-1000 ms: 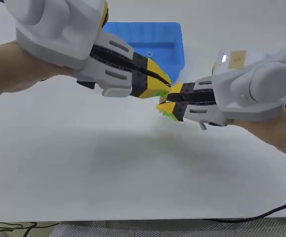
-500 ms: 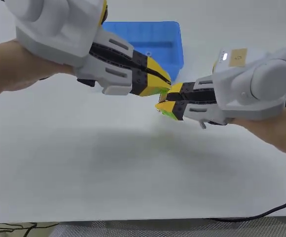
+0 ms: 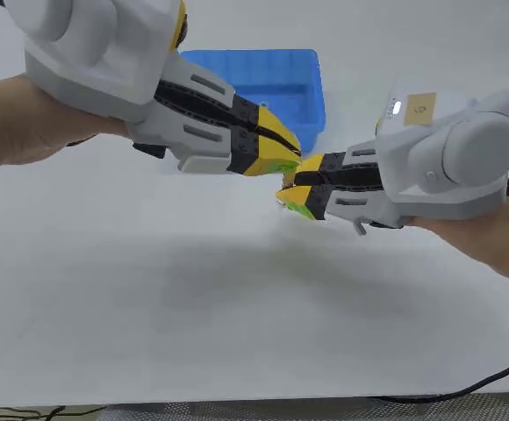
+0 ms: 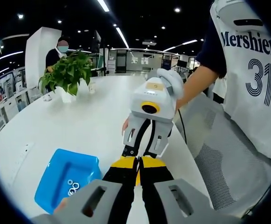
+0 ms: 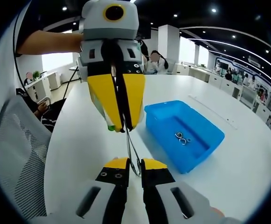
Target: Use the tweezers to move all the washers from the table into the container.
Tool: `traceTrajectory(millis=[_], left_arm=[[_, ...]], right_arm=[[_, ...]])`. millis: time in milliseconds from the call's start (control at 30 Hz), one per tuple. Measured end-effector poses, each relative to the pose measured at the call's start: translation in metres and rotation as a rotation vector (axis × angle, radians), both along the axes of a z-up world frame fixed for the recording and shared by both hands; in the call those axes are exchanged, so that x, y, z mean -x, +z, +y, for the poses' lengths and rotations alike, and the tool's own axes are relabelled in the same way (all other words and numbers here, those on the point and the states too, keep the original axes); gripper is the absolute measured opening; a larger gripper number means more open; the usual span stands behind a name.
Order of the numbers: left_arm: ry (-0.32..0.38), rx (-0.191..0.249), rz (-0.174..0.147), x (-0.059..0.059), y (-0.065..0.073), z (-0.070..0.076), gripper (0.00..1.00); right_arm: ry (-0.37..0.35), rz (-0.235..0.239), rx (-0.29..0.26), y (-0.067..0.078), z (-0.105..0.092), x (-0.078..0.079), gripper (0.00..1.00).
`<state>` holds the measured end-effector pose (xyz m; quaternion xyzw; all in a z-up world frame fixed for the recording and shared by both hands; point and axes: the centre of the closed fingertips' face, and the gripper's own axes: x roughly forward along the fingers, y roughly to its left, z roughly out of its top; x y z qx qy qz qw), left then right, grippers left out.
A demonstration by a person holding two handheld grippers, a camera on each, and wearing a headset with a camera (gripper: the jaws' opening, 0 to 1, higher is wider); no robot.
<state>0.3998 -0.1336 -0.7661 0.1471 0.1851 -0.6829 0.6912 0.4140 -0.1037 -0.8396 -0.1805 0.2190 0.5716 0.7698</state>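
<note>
**Passing tweezers from claw to claw above a white counter**

Two hand-held claws meet tip to tip over the counter (image 3: 193, 307), just on the near side of a blue container (image 3: 246, 54). The left claw (image 3: 288, 151) reaches in from the left and the right claw (image 3: 291, 188) from the right. Thin metal tweezers (image 5: 130, 149) bridge the small gap between them. The left claw is clenched on one end. The right claw looks clenched on the other, rounded end. A few washers (image 5: 183, 137) lie together on the floor of the container.

This looks like a handover or regrip of the tweezers. To do it well, one claw should hold firm until the other has pinched squarely across both arms of the tweezers. That pinch should sit at a spot where squeezing will close the tips. Only then should the first claw let go, and slowly. The tweezers should stay in line with the jaws that hold them, with the tips pointing forward. Thin, smooth metal may twist or slip, and a dropped pair would be awkward to lift off the flat counter.
</note>
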Motion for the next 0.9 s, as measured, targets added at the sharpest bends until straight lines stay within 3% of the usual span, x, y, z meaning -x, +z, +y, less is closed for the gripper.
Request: traceTrajectory(millis=[233,633,900], left_arm=[[0.006,-0.002,-0.043,-0.005,0.018,0.007,0.06],[0.001,-0.024,-0.147,-0.020,0.054,0.018,0.06],[-0.006,-0.033,-0.189,-0.033,0.065,0.022,0.06]], right_arm=[[-0.002,-0.017,-0.036,0.021,0.007,-0.003,0.11],[0.004,-0.113,-0.038,0.059,0.014,-0.026,0.11],[0.015,-0.156,-0.034,0.070,0.019,-0.042,0.10]])
